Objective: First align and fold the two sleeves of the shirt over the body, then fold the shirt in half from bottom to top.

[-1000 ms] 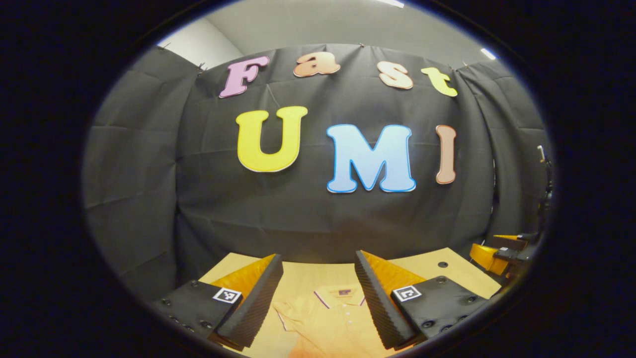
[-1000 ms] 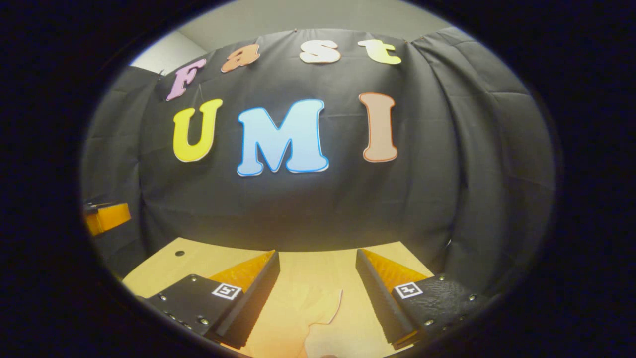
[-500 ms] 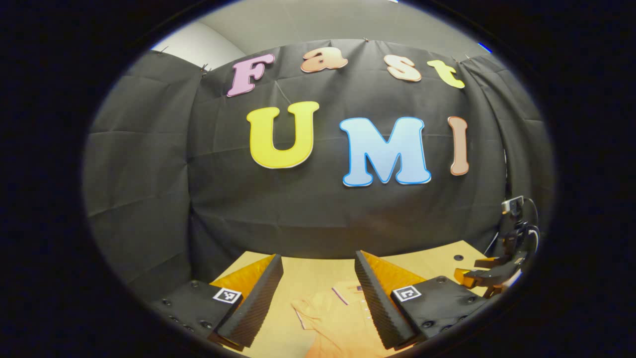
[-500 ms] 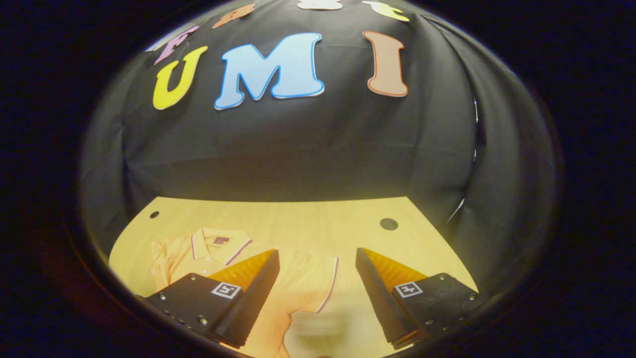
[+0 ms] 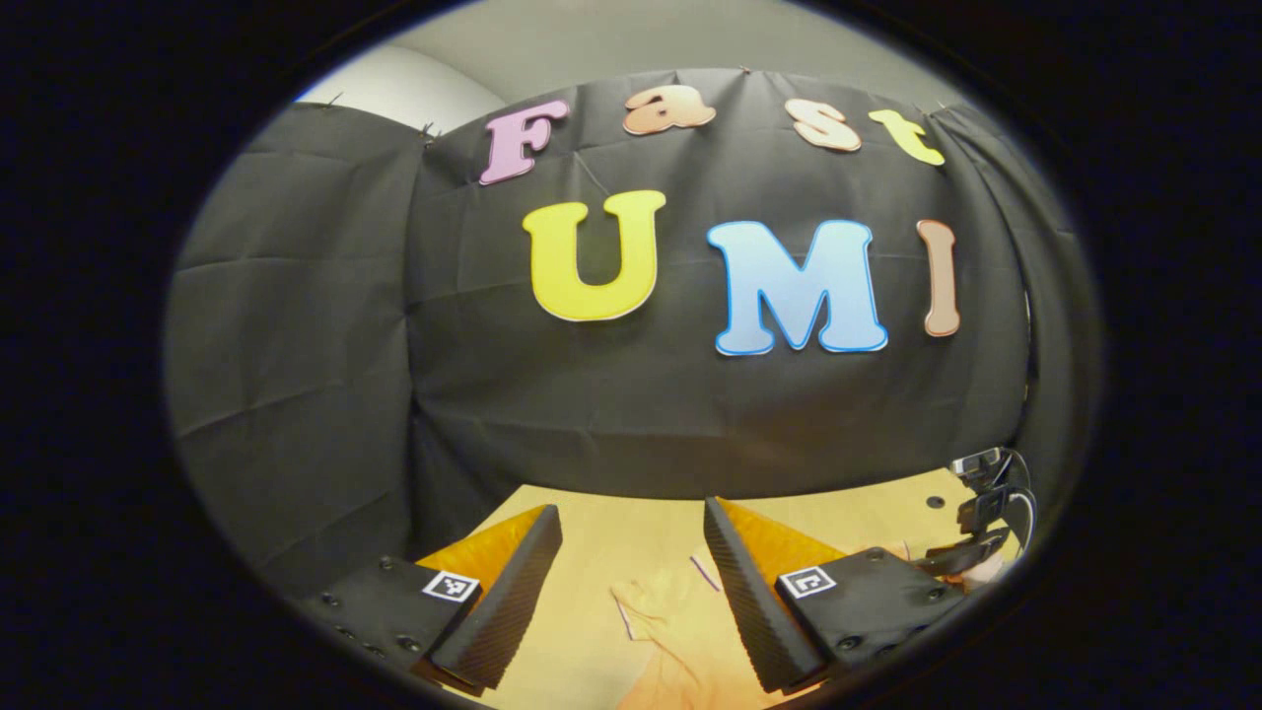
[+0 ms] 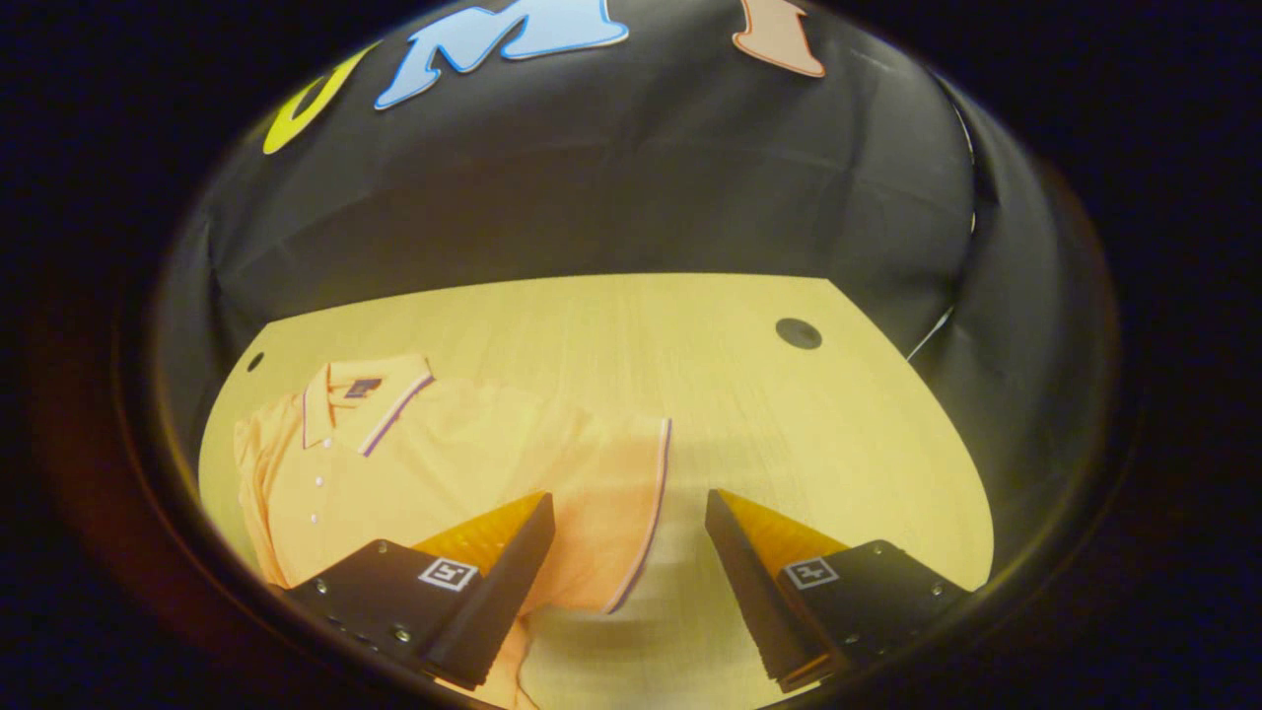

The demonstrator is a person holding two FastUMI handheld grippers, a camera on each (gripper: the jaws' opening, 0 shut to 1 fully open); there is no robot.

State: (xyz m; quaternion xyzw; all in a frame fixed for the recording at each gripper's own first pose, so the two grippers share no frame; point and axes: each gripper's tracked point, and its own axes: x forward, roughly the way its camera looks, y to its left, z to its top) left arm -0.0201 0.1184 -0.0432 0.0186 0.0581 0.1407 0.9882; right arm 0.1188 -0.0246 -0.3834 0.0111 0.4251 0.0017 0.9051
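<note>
Right gripper [image 6: 629, 552] gapes over the shirt's [image 6: 444, 463] sleeve on the table [image 6: 789, 424].

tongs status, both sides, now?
Left tongs: open, holding nothing, above the shirt.
Right tongs: open, holding nothing, the sleeve edge between the fingers, not pinched.
</note>
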